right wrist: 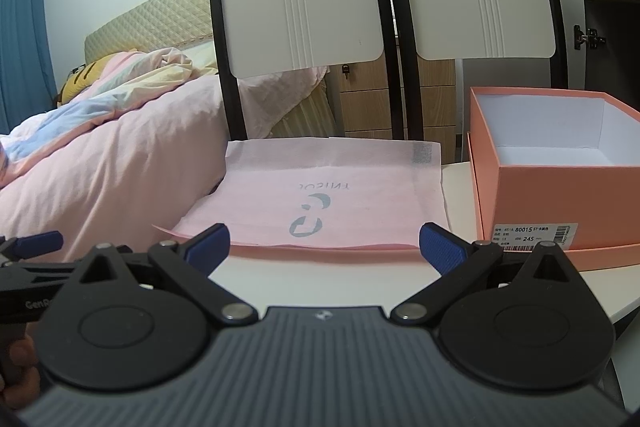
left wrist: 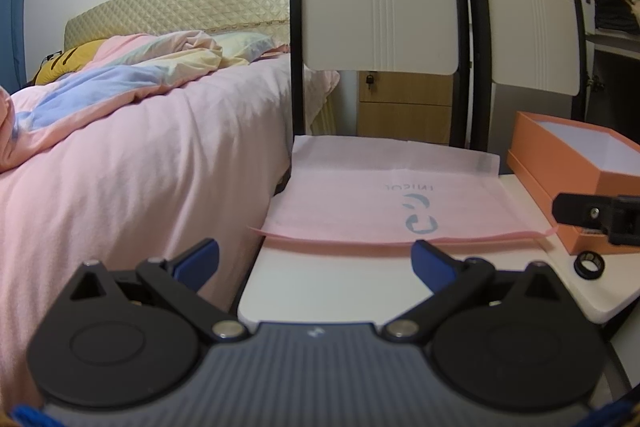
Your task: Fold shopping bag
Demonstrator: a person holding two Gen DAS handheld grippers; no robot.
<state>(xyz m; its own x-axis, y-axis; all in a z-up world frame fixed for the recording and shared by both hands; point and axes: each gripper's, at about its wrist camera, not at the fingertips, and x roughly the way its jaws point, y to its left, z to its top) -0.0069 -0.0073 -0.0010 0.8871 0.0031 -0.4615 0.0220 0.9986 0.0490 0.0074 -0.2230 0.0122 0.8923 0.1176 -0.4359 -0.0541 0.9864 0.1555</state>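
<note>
Slippage is the likeliest trouble: the pink shopping bag (right wrist: 320, 195) is thin, soft, non-woven-looking material lying flat and unfolded on the smooth white table (right wrist: 312, 279), so a pinch at its near edge could drag the whole sheet toward the person instead of lifting 1 layer. Its near-left corner overhangs the table edge beside the bed (left wrist: 140, 155), and a careless pull there might tip the bag off that side. The 2 layers at the near hem lie close together (a hard seam to separate cleanly), so the fingers may catch both or neither, and a fold begun unevenly would leave the printed logo skewed.

Neither tool holds anything. The left gripper (left wrist: 316, 259) has its blue pads spread wide, poised just short of the bag's near edge; the right gripper (right wrist: 325, 245) is likewise spread wide and empty, close to the same hem.

To the right stands a rigid orange cardboard box (right wrist: 560, 187), open, with a white interior, sitting in its lid; its near corner is just beside the bag, so a wide sweep of the right tool could knock it. A small black ring (left wrist: 589, 261) lies on the table near the box.
</note>
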